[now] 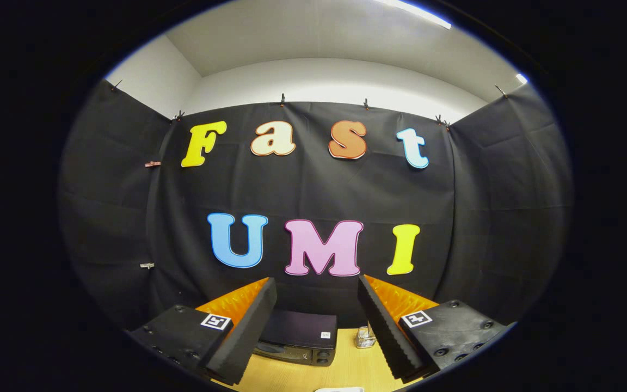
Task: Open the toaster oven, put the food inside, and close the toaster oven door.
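Hovering high with fingers point(316, 326) spread and empty; the toaster oven point(298, 344) sits beyond and below, between them, on the surface point(313, 375).

This is a recording booth set up inside a plain room, not a real kitchen. Black cloth point(313, 185) is clipped up as walls on three sides of a wooden table point(297, 375). Above the cloth, white walls and a ceiling light point(417, 12) show. On the table, against the cloth, stands a toaster oven point(297, 340).
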`<state>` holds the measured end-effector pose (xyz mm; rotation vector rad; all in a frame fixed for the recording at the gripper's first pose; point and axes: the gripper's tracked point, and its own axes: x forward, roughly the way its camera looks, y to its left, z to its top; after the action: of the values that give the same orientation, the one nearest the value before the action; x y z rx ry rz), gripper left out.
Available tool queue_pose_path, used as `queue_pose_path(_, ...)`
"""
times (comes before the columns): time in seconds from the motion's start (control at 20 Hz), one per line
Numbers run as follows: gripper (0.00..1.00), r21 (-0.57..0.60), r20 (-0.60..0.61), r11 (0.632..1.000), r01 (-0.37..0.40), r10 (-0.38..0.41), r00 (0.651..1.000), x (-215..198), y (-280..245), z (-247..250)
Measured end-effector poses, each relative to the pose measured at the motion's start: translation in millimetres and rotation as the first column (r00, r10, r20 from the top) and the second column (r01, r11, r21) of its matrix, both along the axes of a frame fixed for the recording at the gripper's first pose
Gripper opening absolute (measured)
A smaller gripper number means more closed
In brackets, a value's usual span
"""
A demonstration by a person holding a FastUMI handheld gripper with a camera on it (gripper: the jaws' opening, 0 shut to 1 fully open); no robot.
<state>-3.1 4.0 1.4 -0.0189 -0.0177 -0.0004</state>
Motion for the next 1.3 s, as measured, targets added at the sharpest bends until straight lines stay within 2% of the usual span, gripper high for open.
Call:
queue_pose_path(0.55, 0.97, 0.004, -0.010, 1.000, 0.008, -0.007, 1.000, -6.7, -2.4, -4.4)
queue_pose_path(0.8, 0.97, 0.018, -0.023, 1.000, 0.003, -0.003, 1.000, 10.0, 7.0, -20.1)
queue_pose_path(1.05, 0.99, 0.023, -0.077, 0.999, -0.023, 0.024, 0.997, 51.0, 52.1, -89.8)
queue_pose_path(1.3, 0.99, 0.024, -0.157, 0.998, -0.052, 0.056, 0.986, 88.0, 106.9, -200.4)
